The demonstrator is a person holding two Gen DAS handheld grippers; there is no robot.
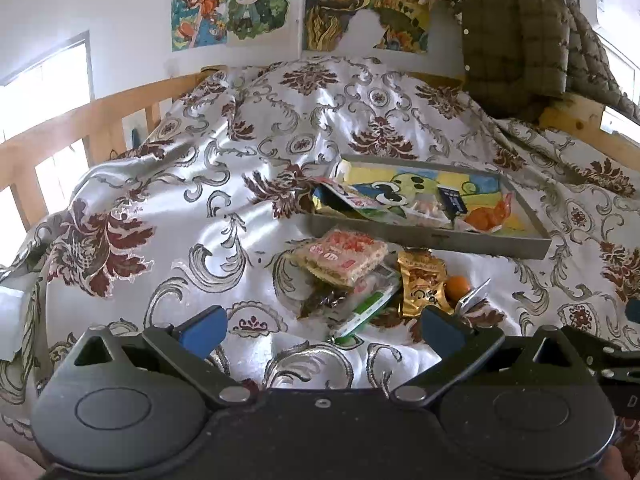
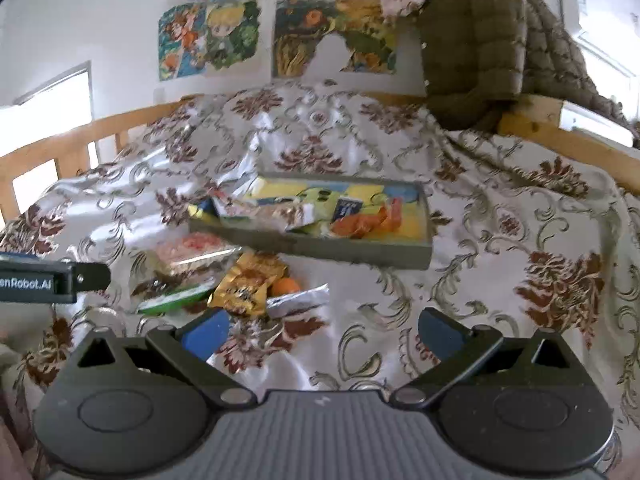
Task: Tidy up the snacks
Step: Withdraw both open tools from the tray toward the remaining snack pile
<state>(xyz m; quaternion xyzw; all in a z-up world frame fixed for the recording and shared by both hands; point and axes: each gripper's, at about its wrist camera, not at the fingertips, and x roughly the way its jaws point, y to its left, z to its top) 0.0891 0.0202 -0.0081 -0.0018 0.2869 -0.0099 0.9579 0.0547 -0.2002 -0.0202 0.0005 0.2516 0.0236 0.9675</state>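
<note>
Both claws hang spread and empty over a patterned bedspread. Left claw faces the loose snack pile just ahead: pink-and-white wafer pack, green-and-white packet, gold pouch, small orange. Beyond the pile sits a grey tray w/ more wrappers inside. Right claw has the pile ahead-left, tray straight ahead; only this view shows the other tool's body, marked "enRobot.AI", cut off at frame edge. Packet print unreadable; right view blurred.
</note>
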